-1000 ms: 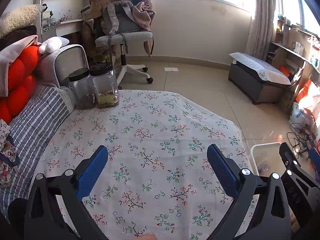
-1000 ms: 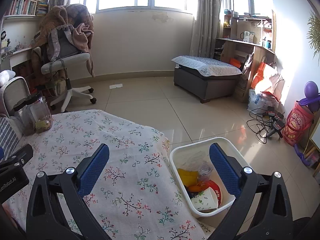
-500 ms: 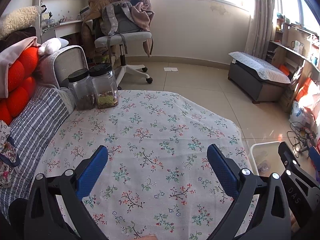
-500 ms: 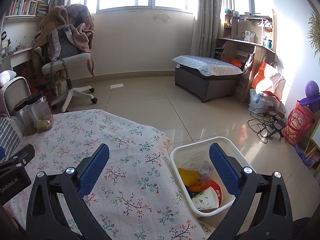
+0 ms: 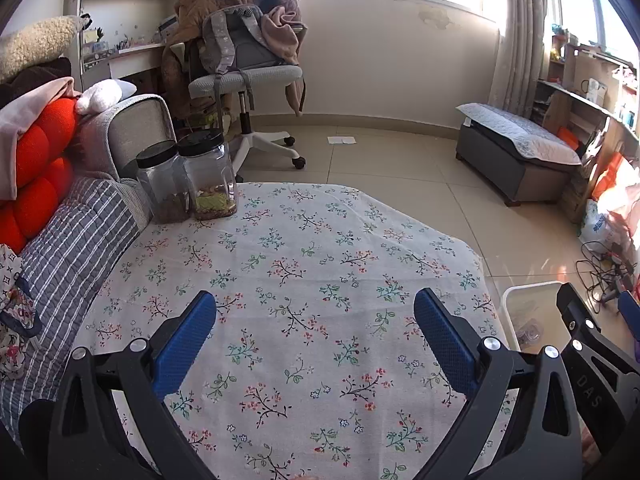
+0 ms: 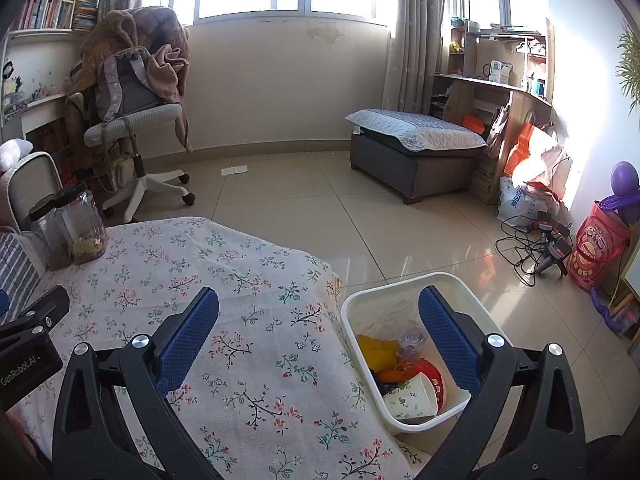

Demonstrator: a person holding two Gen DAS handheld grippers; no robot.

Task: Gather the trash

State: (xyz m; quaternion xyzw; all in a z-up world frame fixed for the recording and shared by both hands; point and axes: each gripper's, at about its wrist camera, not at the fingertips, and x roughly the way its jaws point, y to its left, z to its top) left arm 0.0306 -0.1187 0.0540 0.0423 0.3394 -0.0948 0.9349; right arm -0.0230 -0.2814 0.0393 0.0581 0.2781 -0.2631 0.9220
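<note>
- Here the left claw hangs over the flowered tabletop with its blue fingers spread wide and nothing between them.
- The right claw is likewise wide apart and empty, held above the tabletop's edge, with its right finger over the white bin.
- The white bin stands on the tiled floor just beside the tabletop, below its cloth edge.
- Inside the bin lies the trash: a white paper cup with a leafy print on its side, a red-printed cup touching it, a yellow wrapper, a clear crumpled plastic cup and something orange beneath.
- From the left wrist view only a corner of the bin shows, with the right claw's black frame partly before it.
- Two clear jars with black lids stand touching at the far left corner of the tabletop, each with a little dry filling at the bottom.
- Beyond them a grey office chair heaped with a backpack and brown blankets stands on the floor.
</note>
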